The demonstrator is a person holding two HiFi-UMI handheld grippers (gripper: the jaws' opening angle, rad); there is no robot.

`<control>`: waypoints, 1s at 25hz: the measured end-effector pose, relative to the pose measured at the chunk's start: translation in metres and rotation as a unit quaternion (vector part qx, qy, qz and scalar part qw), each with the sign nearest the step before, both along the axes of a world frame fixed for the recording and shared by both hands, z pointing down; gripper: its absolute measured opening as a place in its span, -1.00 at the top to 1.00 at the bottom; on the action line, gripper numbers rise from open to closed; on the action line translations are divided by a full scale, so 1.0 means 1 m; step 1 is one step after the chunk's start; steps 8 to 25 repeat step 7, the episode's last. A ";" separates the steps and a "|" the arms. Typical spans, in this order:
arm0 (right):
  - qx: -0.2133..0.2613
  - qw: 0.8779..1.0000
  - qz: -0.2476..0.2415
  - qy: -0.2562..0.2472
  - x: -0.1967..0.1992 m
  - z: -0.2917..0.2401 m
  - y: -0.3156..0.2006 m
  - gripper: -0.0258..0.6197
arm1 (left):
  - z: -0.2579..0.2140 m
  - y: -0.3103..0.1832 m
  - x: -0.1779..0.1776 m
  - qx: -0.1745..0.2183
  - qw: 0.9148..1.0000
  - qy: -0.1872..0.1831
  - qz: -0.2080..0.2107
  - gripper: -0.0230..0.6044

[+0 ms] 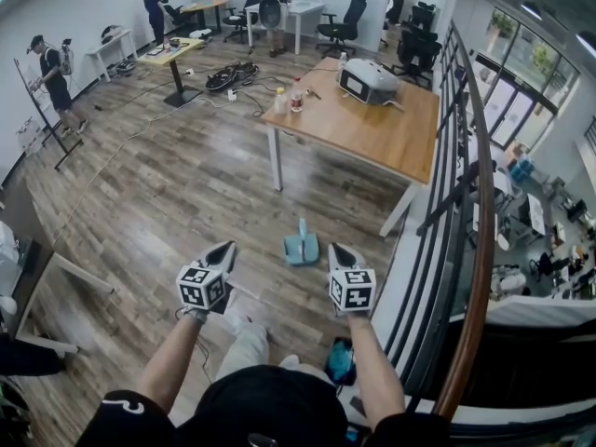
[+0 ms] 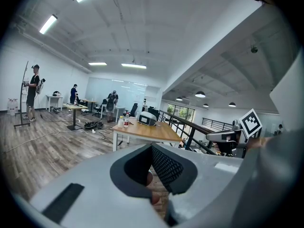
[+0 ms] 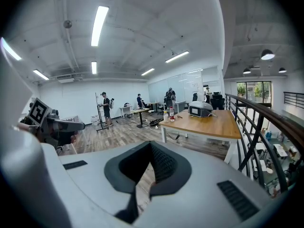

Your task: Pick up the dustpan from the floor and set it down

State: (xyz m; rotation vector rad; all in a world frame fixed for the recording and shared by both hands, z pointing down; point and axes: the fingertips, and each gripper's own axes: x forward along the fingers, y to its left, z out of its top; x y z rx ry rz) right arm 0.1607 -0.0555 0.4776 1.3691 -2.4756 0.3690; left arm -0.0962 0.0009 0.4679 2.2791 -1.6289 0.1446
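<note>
Dustpan (image 1: 302,247): light blue, lying flat on the wooden floor (image 1: 168,194) with its handle pointing away towards the table. It sits just short of the table's near legs.

Left gripper (image 1: 226,248): held out in front of the person, with the marker cube facing up. In its own view (image 2: 152,146) the jaw tips meet and nothing is between them.

Right gripper (image 1: 335,250): held alongside the left one and well apart from it. In its own view (image 3: 151,144) the jaws are closed tip to tip on nothing.

Dustpan relative to the jaws: in the head view it appears in the gap between the two grippers, a little ahead of their tips and nearer the right one. Neither pair of jaws touches it.

Table (image 1: 372,128): wooden top on white legs, beyond the dustpan. It carries a grey-white device (image 1: 370,81) and a few bottles (image 1: 296,96).

Railing (image 1: 475,203): dark bars under a wooden handrail, running along the person's right side.

Gripper views: both look across the room towards the table, and each shows the other gripper at its edge.
</note>
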 end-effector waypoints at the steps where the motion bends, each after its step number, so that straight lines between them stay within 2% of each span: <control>1: -0.001 1.000 0.000 0.001 0.000 0.000 0.000 0.94 | -0.001 0.000 0.001 0.000 1.000 0.000 0.000 0.94; 25: -0.001 1.000 -0.004 0.000 -0.002 0.000 0.001 0.94 | -0.001 0.001 -0.001 0.002 1.000 0.001 -0.001 0.94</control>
